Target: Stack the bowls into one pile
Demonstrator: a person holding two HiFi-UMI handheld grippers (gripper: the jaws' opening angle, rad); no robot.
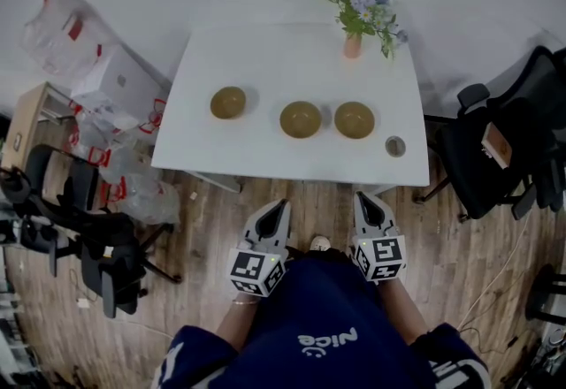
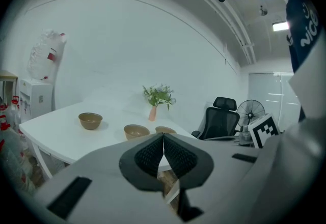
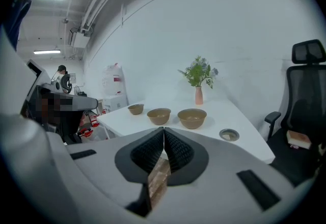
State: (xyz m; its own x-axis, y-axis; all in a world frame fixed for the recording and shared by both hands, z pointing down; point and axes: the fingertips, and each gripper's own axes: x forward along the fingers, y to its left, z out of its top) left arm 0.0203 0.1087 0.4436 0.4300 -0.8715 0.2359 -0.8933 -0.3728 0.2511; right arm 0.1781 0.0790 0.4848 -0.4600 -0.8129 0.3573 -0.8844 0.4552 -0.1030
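Observation:
Three tan bowls stand apart in a row on the white table [image 1: 265,157]: a left bowl [image 1: 228,102], a middle bowl [image 1: 301,118] and a right bowl [image 1: 355,119]. They also show in the left gripper view, left bowl [image 2: 90,120], middle bowl [image 2: 136,131], right bowl [image 2: 165,130], and in the right gripper view, left bowl [image 3: 135,109], middle bowl [image 3: 159,115], right bowl [image 3: 192,118]. My left gripper [image 1: 278,205] and right gripper [image 1: 365,198] hang short of the table's near edge, over the wooden floor. Both are shut and empty, jaws touching.
A pink vase of flowers [image 1: 354,44] stands at the table's far right. A round cable grommet [image 1: 395,146] sits near the right front corner. Black office chairs stand at the right [image 1: 495,157] and left [image 1: 80,228]. Boxes and plastic bags [image 1: 106,95] crowd the left side.

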